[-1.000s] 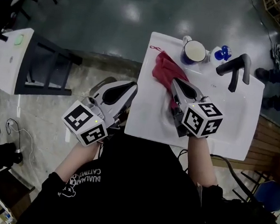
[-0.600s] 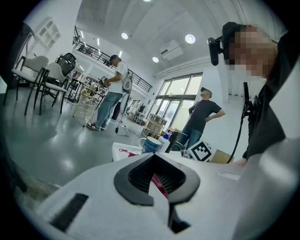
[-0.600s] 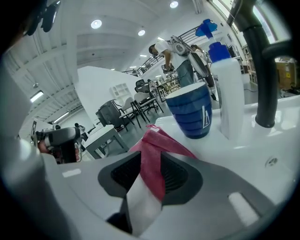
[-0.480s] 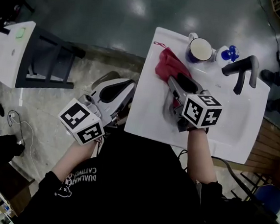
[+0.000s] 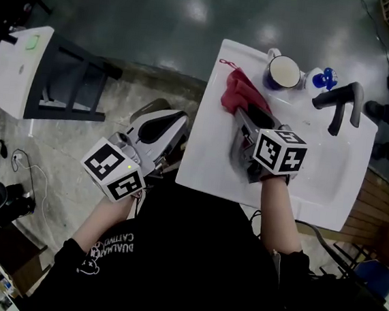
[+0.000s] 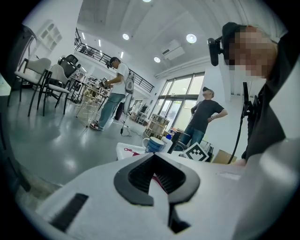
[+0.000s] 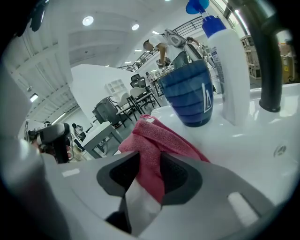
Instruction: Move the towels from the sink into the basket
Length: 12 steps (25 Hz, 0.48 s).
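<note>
My right gripper [image 7: 149,171] has just been opening its jaws, with a fold of the red towel [image 7: 161,136] between them. Beyond the towel, at one o'clock, stands a blue mug [image 7: 190,96]. A white bottle [image 7: 232,70] is just beside it at two.

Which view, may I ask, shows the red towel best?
The right gripper view: the red towel stands close, between jaws that have just been opening. The head view shows it partly behind the right gripper; the left gripper view, a sliver.
</note>
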Tool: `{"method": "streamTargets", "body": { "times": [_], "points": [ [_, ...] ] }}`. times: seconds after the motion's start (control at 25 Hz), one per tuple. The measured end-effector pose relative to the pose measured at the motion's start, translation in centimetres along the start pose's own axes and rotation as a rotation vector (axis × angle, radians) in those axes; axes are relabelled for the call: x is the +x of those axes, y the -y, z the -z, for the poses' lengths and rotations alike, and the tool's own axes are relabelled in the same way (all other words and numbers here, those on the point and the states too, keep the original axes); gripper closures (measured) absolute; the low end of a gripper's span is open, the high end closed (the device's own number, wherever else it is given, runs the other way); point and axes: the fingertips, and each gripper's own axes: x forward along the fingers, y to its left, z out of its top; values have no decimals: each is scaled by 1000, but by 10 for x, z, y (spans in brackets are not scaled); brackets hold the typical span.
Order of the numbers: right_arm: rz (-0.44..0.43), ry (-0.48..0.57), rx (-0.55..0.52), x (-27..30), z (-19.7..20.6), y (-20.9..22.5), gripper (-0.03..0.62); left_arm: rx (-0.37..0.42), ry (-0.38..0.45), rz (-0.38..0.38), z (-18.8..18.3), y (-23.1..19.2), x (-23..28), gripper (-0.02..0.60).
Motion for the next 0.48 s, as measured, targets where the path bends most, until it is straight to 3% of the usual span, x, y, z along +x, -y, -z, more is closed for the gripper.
{"method": "streamTargets", "body": {
  "times": [0.2,0.48],
  "points": [
    [21,8,8,-3,-1,2,525,-5,9,-1,-2,-1,-3,581],
    [50,53,-17,-13,-11,-3,537,-1,25,11,-5,3,-6,581]
  ]
}}
